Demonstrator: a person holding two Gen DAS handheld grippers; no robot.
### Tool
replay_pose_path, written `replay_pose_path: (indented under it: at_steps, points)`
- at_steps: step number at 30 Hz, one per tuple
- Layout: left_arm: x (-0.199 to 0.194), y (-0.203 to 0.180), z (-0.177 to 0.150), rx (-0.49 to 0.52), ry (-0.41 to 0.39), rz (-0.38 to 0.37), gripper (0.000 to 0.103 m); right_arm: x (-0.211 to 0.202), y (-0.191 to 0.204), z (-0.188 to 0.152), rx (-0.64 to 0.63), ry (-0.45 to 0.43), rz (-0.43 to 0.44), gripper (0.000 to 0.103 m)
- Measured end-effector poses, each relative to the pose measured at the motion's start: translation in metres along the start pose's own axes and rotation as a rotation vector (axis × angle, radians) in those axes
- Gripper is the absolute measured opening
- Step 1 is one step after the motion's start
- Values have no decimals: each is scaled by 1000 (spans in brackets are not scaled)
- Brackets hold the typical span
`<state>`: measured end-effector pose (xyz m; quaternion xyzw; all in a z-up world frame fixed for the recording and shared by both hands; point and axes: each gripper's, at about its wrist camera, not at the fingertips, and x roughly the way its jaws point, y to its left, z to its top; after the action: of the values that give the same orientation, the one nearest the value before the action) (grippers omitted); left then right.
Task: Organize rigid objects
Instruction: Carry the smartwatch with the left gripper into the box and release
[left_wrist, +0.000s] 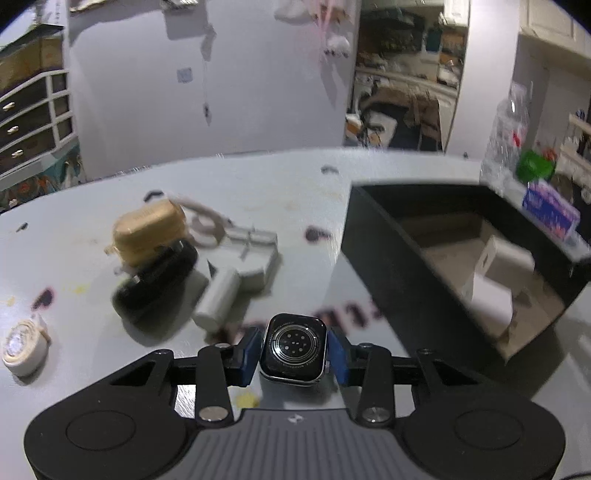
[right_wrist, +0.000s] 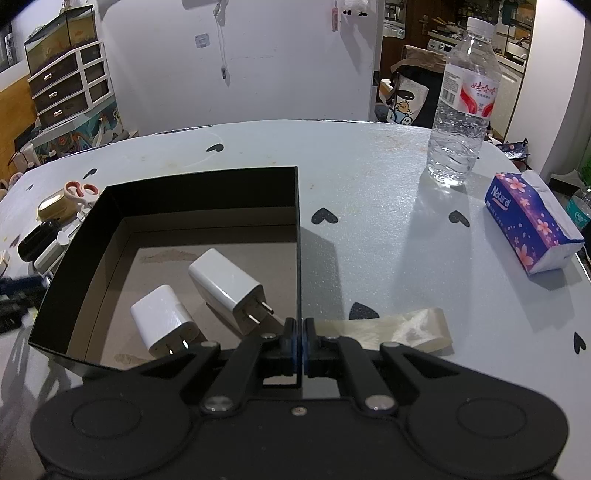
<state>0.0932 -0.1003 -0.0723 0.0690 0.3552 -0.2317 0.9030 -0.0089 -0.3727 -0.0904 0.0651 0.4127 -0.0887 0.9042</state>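
Pale heart-print tabletop: left gripper (left_wrist: 294, 350) clamps the smartwatch body (left_wrist: 293, 349) face-down, black box (left_wrist: 436, 254) far-right; lift clear of its near wall, release low beside the chargers (right_wrist: 225, 282) while right gripper (right_wrist: 299, 338), closed, pins the rim.

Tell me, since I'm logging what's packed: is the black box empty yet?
Not empty. The black box holds two white chargers lying on its floor, prongs pointing toward the camera.
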Motion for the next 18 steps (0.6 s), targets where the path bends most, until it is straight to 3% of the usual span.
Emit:
replay_pose_path:
  at_steps: [4, 9, 18]
  points:
    - [-20, -5, 17, -16, -76, -27, 41, 0, 0, 0, 0, -1, -2, 3]
    - [-35, -34, 36, 26, -119, -128, 41, -1, 1, -1, -2, -1, -3, 3]
    - [-16, -89, 38, 171, -13, -271, 41, 0, 2, 0, 1, -1, -1, 3]
